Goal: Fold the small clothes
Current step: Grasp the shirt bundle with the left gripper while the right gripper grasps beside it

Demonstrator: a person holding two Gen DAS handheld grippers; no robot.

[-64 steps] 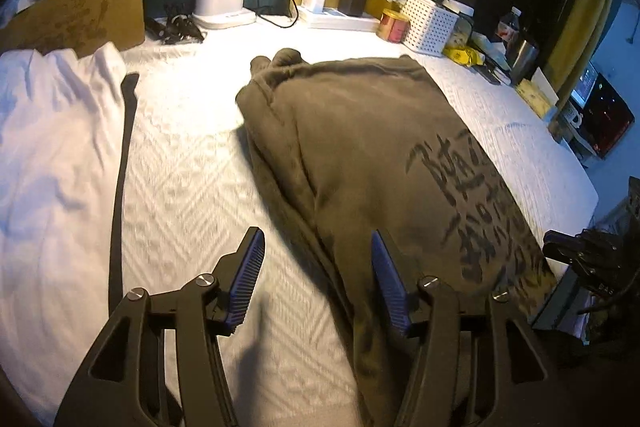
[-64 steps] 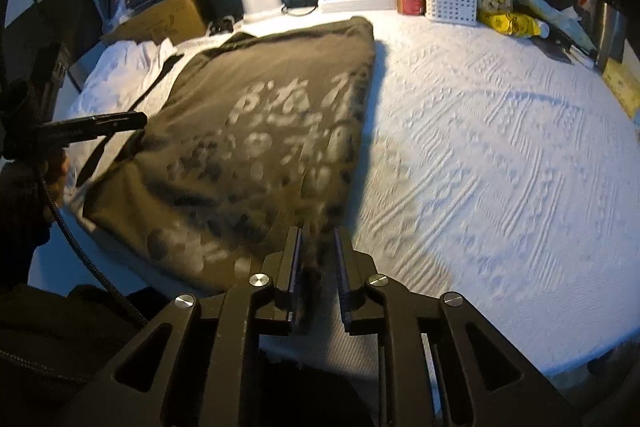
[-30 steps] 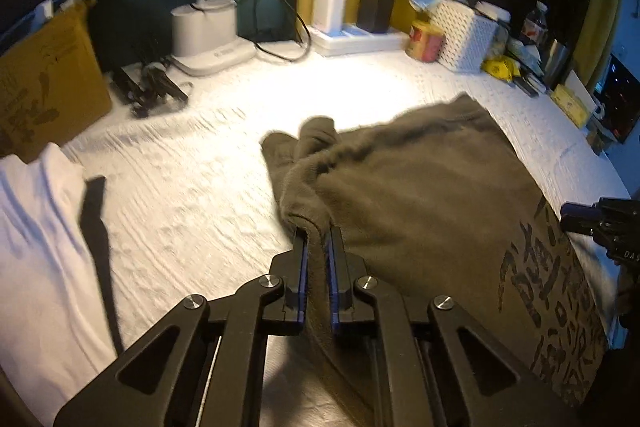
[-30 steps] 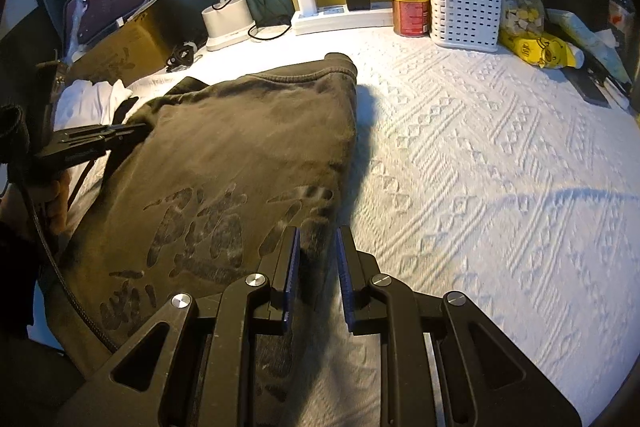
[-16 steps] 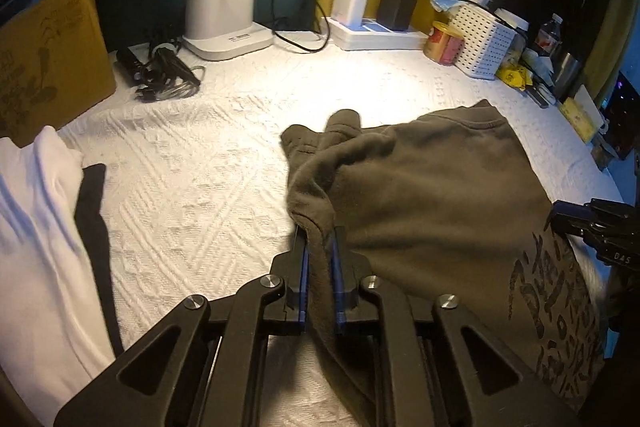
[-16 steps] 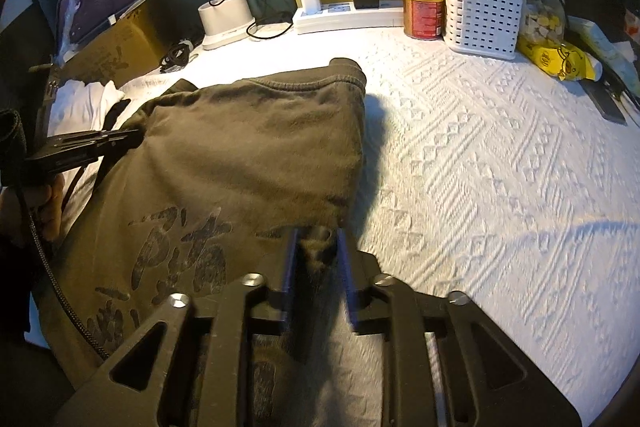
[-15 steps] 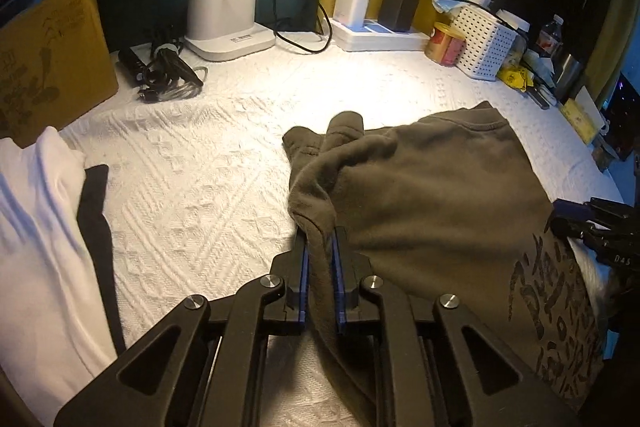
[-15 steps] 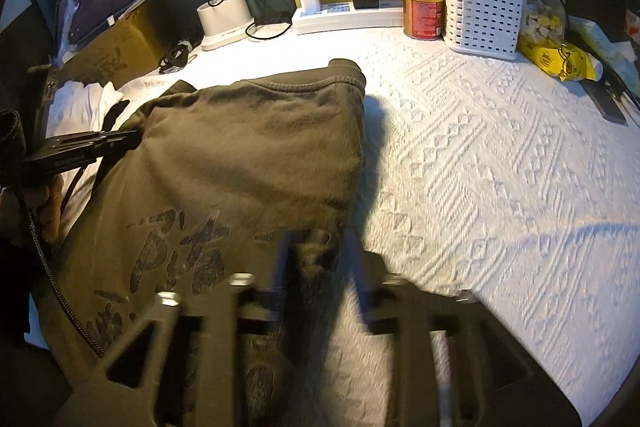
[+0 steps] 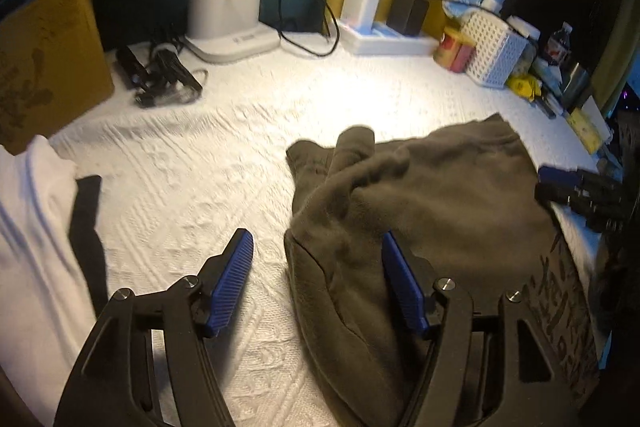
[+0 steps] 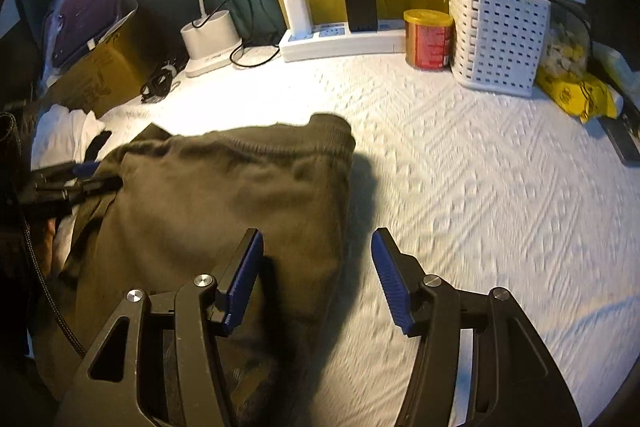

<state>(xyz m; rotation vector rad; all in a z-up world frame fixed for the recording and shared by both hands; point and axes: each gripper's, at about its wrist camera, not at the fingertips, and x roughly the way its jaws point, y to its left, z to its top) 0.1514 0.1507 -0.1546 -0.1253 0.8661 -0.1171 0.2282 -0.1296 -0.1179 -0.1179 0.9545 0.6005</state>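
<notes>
An olive-brown garment with dark printed lettering (image 9: 432, 211) lies folded over on the white textured cloth (image 9: 192, 195). It also shows in the right wrist view (image 10: 224, 195). My left gripper (image 9: 316, 267) is open, straddling the garment's left folded edge without holding it. My right gripper (image 10: 318, 263) is open over the garment's right edge. Each gripper appears at the edge of the other's view: the right gripper (image 9: 576, 195) and the left gripper (image 10: 72, 179).
A white garment (image 9: 32, 227) with a dark strap lies at the left. Along the back stand a lamp base (image 9: 224, 15), a power strip (image 10: 340, 39), a red can (image 10: 428, 39), a white basket (image 10: 496, 39), a cardboard box (image 9: 44, 59) and cables (image 9: 160, 75).
Both grippers were shut on the garment's edges after carrying them toward the back. Both have now opened and let the garment go, and it lies folded over.
</notes>
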